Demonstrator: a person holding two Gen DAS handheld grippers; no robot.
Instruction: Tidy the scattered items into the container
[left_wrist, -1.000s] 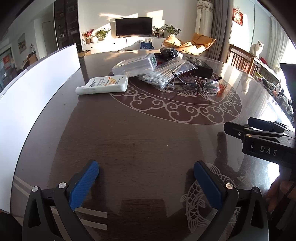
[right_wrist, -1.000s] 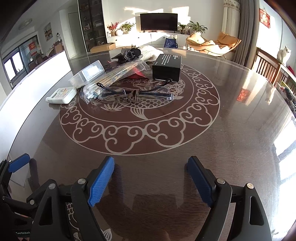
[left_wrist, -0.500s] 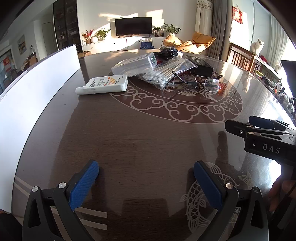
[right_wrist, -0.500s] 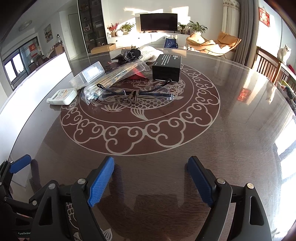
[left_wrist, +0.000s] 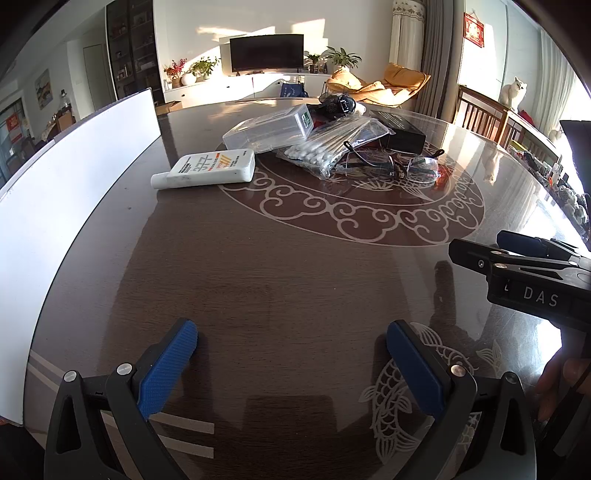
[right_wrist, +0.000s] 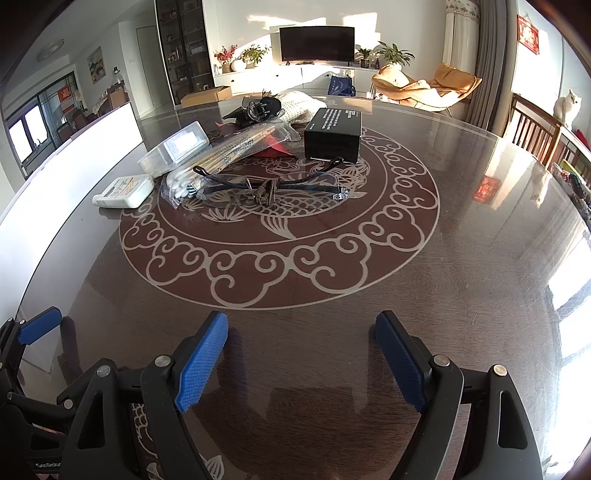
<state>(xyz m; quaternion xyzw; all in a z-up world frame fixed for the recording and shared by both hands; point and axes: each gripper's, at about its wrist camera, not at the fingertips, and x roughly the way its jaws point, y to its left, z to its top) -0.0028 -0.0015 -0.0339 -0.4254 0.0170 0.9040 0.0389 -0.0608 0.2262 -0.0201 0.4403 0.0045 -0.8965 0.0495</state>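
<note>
Fingers of the left gripper stand wide apart with nothing between them, low over the dark surface, in the left wrist view. Ahead lie the scattered things: a white flat bottle, a clear plastic box, a bag of cotton swabs, glasses and a black box, all bunched together. A white container wall runs along the left. Compared with a second ago, the pile sits slightly lower and nearer in this view. In the right wrist view, the right gripper is likewise spread and empty; the glasses lie straight ahead, just in front of the black box, and little has changed since the earlier frame.
</note>
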